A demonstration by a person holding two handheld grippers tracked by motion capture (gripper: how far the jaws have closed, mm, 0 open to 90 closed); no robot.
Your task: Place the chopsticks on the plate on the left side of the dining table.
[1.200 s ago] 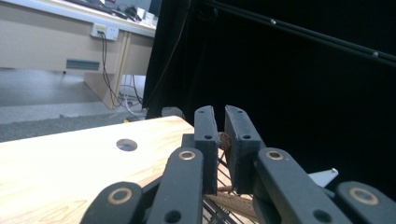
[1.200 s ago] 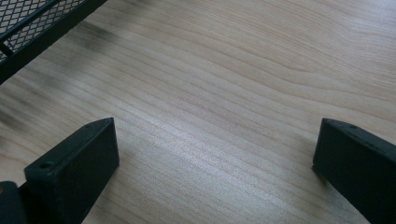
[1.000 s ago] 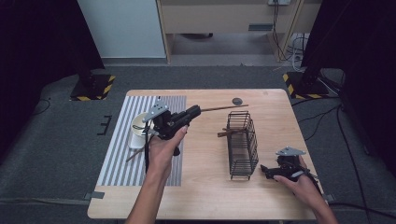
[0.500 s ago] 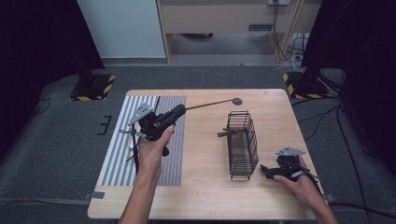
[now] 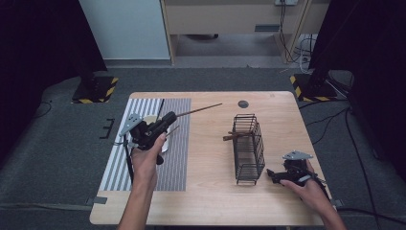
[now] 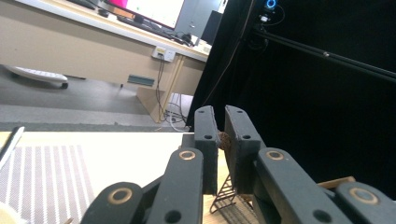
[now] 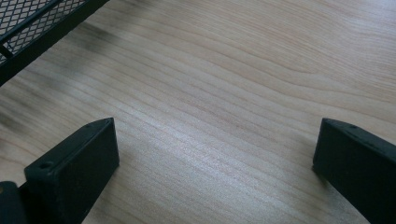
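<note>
A person's left hand holds my left gripper [image 5: 170, 116] above the striped mat [image 5: 177, 163]. Its jaws are shut on a thin brown stick [image 5: 201, 109], which slants up and right over the table. In the left gripper view the stick's end [image 6: 223, 140] shows pinched between the two pads of my left gripper [image 6: 220, 126]. A black wire basket [image 5: 249, 148] stands right of centre, with brown sticks [image 5: 231, 137] poking out of its left side. My right gripper [image 5: 270, 173] rests on the wood beside the basket. In its own view my right gripper [image 7: 215, 154] is open over bare wood.
A white dish [image 5: 152, 119] sits on the mat beneath the left hand. A small dark round disc [image 5: 243, 103] lies near the table's far edge. The basket's mesh corner [image 7: 32, 23] is close to the right gripper's left jaw. Dark carpet surrounds the table.
The left hand has carried the stick leftward and a little lower, from the table's middle to above the striped mat. The right hand has stayed still.
</note>
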